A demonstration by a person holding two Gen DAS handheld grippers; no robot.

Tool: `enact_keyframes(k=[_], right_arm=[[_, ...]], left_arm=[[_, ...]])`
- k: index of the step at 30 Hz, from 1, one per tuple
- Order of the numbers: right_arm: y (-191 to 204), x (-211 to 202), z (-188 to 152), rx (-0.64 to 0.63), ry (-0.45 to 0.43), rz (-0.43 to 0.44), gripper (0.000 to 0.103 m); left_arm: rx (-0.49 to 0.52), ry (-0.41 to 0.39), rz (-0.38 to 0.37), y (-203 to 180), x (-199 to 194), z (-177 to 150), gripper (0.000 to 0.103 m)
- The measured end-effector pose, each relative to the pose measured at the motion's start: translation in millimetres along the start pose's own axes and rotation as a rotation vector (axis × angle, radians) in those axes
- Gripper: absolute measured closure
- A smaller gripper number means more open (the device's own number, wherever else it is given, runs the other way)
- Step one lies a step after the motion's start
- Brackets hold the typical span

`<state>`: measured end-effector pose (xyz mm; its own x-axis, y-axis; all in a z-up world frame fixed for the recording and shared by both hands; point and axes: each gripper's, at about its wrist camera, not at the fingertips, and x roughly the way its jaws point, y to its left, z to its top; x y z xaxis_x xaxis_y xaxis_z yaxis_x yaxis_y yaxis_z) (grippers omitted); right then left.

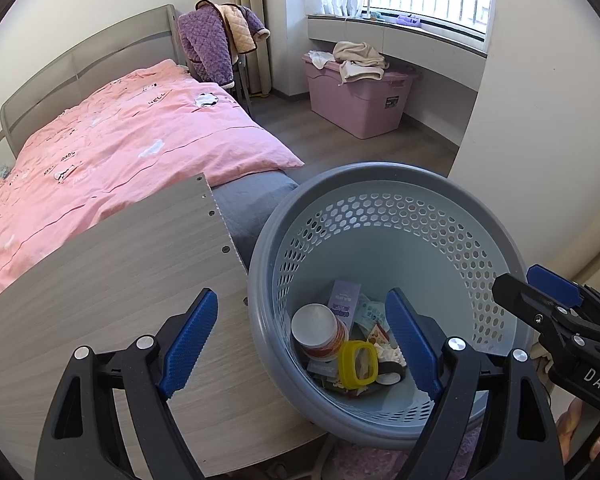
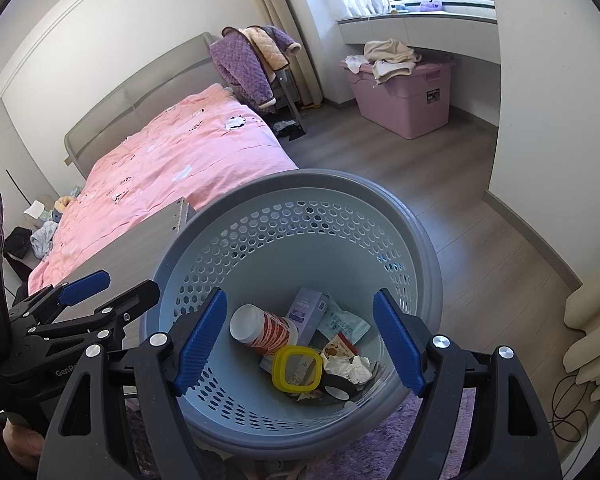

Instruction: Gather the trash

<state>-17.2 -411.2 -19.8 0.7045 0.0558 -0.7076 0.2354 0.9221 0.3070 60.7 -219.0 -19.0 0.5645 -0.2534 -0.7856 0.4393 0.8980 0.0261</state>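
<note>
A grey perforated trash basket (image 1: 380, 184) stands on the floor beside the bed's footboard; it also shows in the right wrist view (image 2: 300, 184). Inside lie a white-and-red cup (image 1: 320, 330) (image 2: 266, 328), a yellow ring-shaped lid (image 1: 358, 364) (image 2: 296, 368), a purple box (image 2: 306, 312), wrappers and crumpled paper (image 2: 354, 368). My left gripper (image 1: 304, 340) is open and empty, straddling the basket's near left rim. My right gripper (image 2: 300, 340) is open and empty above the basket's opening. The right gripper also shows in the left wrist view (image 1: 540, 304), and the left gripper in the right wrist view (image 2: 100, 292).
A bed with a pink duvet (image 1: 120, 152) and wood footboard (image 1: 112, 280) lies left of the basket. A pink storage box (image 1: 356, 96) with clothes stands under the window ledge. A chair draped with purple clothes (image 1: 212, 44) is at the bed's head. A purple rug (image 2: 380, 448) lies under the basket.
</note>
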Motion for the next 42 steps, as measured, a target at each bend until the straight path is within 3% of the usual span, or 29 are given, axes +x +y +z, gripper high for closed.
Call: enact_keyframes(k=[42], right_arm=[[1.2, 0.1, 0.0, 0.0, 0.0, 0.001, 0.027]], left_arm=[[0.005, 0.003, 0.008, 0.7, 0.9, -1.2, 0.021]])
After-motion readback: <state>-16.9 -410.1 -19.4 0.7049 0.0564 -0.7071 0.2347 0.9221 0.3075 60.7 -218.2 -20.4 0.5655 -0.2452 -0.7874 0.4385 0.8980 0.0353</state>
